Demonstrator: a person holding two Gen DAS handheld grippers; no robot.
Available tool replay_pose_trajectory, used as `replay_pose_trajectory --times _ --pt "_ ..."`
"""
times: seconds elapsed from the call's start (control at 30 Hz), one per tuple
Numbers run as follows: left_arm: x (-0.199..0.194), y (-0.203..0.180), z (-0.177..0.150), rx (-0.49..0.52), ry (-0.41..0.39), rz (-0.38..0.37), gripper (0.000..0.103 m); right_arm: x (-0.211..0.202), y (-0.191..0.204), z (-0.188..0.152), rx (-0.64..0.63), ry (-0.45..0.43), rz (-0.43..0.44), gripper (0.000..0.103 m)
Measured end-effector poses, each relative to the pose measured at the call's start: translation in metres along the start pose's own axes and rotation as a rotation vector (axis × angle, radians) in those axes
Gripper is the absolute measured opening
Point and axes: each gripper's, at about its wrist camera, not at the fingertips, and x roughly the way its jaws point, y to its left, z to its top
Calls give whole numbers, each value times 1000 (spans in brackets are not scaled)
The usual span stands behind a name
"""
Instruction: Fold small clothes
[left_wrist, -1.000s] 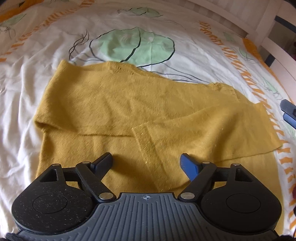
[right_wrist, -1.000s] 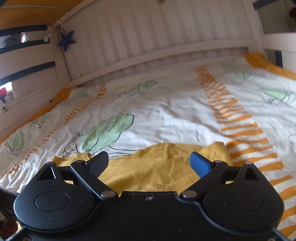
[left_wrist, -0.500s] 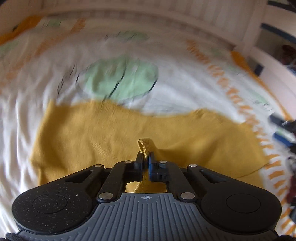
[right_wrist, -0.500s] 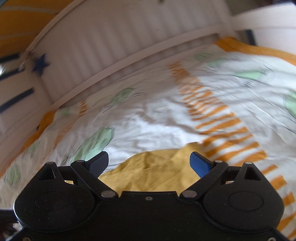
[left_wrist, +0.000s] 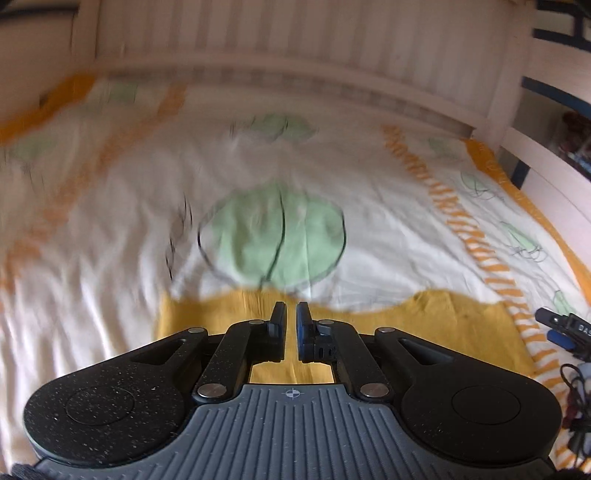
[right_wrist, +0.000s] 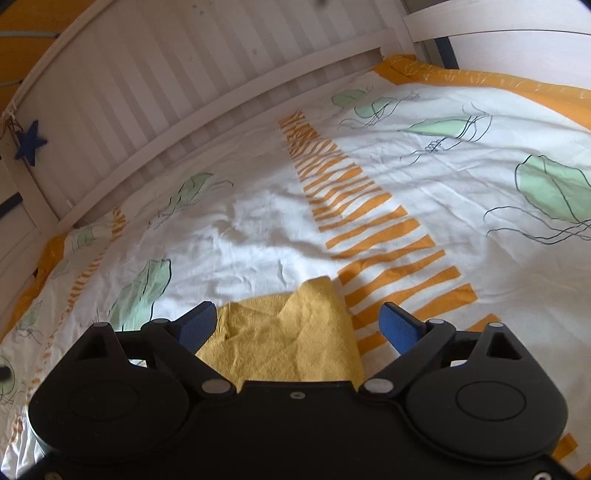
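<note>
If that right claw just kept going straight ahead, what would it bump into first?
Most likely the yellow garment, whose bunched edge lies between the open right claw's tips. Past it comes the patterned bedsheet, then the white slatted bed rail. Depth is hard to judge here.

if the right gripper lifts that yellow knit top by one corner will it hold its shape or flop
Probably flops: the yellow knit top already lies rumpled, with a soft peak between the open jaws of the right gripper. Likely light, being thin. It may drag on the bed cover rather than slide.
</note>
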Motion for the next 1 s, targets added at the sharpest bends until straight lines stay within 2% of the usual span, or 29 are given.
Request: replay_pose_trajectory --times 0.07,0.13,0.17,0.2,0.3,0.47,0.7,0.9,0.93,0.97,1.0 --pt "17 5 -13 -25 51 -37 8 1 3 -2 -13 7 5 96" --pt "32 9 -27 -52 99 -76 21 2 5 -2 -23 10 8 96" --pt "40 10 -34 -71 115 -95 32 2 5 -3 -24 14 11 96" --pt "45 12 -41 -87 126 -111 35 2 5 -3 -24 19 13 96" --pt "62 11 -53 -96 154 -135 38 4 4 -4 -21 26 13 96" --pt "74 11 -65 -92 180 -118 43 4 5 -4 -19 34 24 96" --pt "89 6 -63 -129 173 -154 46 7 11 -8 -40 49 39 96" --pt "95 2 -62 -156 168 -164 45 8 12 -9 -35 53 42 96" --pt "94 1 -62 -161 165 -155 41 8 12 -9 -34 54 43 96" --pt "93 0 -62 -158 161 -143 20 9 12 -10 -34 56 43 96" --pt "93 -1 -62 -151 161 -142 6 9 12 -10 -34 59 43 96"
